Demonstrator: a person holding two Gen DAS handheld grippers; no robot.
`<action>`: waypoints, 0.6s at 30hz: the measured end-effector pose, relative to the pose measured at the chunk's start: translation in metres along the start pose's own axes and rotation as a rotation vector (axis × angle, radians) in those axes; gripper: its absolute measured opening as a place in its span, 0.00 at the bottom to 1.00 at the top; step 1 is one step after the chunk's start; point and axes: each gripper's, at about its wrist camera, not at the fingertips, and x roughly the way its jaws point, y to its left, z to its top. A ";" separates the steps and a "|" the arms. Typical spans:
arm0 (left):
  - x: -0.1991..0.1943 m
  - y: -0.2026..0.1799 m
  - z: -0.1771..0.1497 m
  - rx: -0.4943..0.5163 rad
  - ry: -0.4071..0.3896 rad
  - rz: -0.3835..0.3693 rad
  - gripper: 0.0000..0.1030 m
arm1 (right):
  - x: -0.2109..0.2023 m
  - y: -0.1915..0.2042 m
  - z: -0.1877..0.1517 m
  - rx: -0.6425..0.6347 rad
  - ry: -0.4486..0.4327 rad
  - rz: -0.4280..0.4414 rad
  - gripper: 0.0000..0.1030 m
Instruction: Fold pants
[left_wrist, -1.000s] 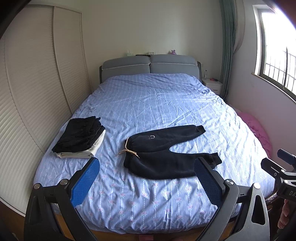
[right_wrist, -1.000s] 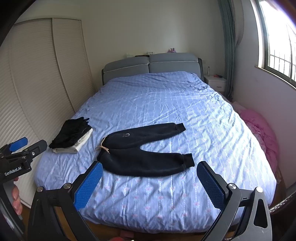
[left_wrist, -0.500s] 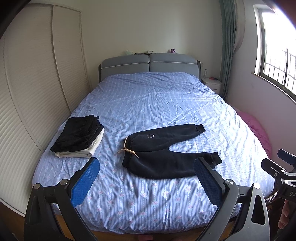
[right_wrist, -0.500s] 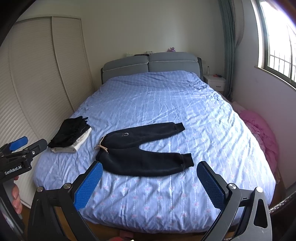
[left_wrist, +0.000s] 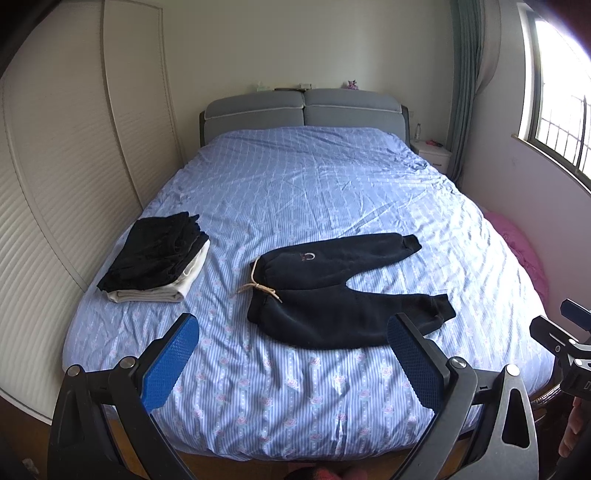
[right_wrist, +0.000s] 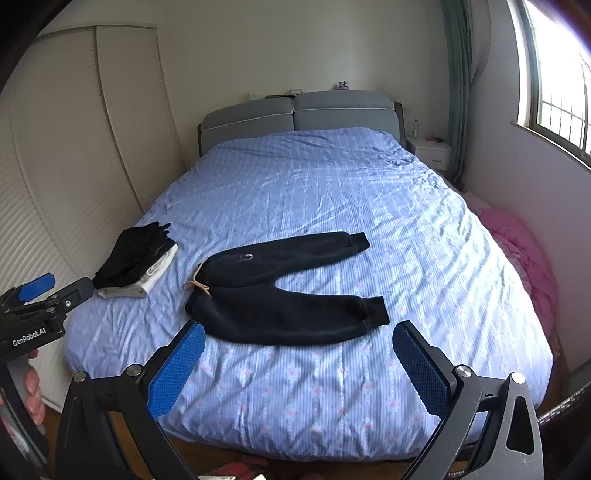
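Black pants (left_wrist: 332, 291) lie spread flat on the blue striped bed (left_wrist: 314, 192), waistband with a tan drawstring at the left, both legs pointing right and splayed apart. They also show in the right wrist view (right_wrist: 280, 291). My left gripper (left_wrist: 291, 362) is open and empty, held above the bed's foot edge, short of the pants. My right gripper (right_wrist: 299, 365) is open and empty, likewise near the foot edge.
A stack of folded clothes (left_wrist: 155, 258), black on white, sits at the bed's left side. A louvred wardrobe (left_wrist: 55, 184) stands at the left. A pink heap (right_wrist: 524, 251) lies on the floor at the right. A nightstand (right_wrist: 430, 151) stands by the headboard.
Both grippers have drifted slightly; the bed and pants sit a little lower and closer in view. The pants have not moved on the bed.
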 end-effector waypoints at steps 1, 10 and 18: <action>0.008 0.002 0.000 0.006 0.012 0.008 1.00 | 0.007 0.001 0.000 0.001 0.014 -0.006 1.00; 0.113 0.031 -0.007 0.033 0.187 -0.014 1.00 | 0.103 0.009 -0.006 0.077 0.193 -0.018 1.00; 0.233 0.052 -0.027 -0.074 0.475 -0.087 1.00 | 0.197 -0.001 -0.013 0.162 0.320 -0.119 0.99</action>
